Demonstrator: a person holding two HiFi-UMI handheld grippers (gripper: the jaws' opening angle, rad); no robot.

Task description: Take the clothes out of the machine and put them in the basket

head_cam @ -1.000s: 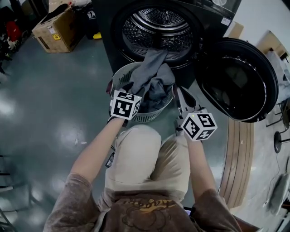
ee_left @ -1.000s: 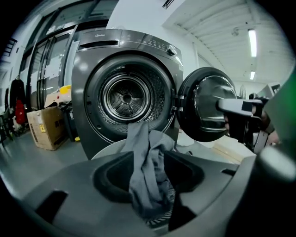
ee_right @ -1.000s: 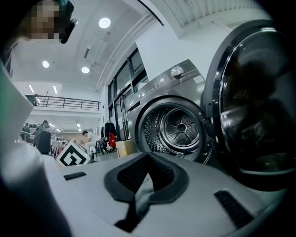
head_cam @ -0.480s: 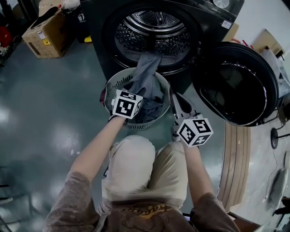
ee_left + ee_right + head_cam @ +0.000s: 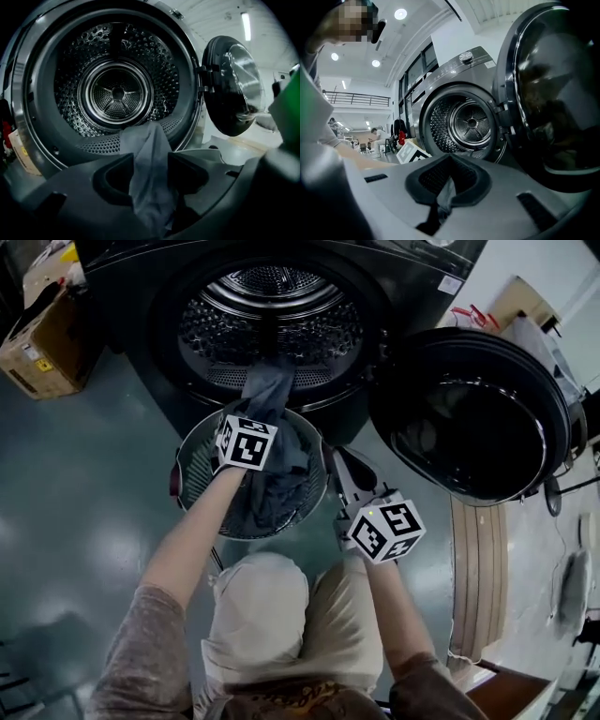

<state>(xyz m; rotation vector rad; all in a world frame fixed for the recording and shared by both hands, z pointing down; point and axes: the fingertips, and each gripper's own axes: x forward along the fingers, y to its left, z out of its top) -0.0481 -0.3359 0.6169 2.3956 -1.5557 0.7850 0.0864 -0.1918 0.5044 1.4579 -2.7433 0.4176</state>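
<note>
grey cloth droops from the drum lip into your basket, its lower end hidden. your left gripper has just eased apart round it; your right gripper is clenched.

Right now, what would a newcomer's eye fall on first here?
A grey cloth hangs from the lip of the open drum down into the basket just below it. The big round door stands wide open at the right.
</note>
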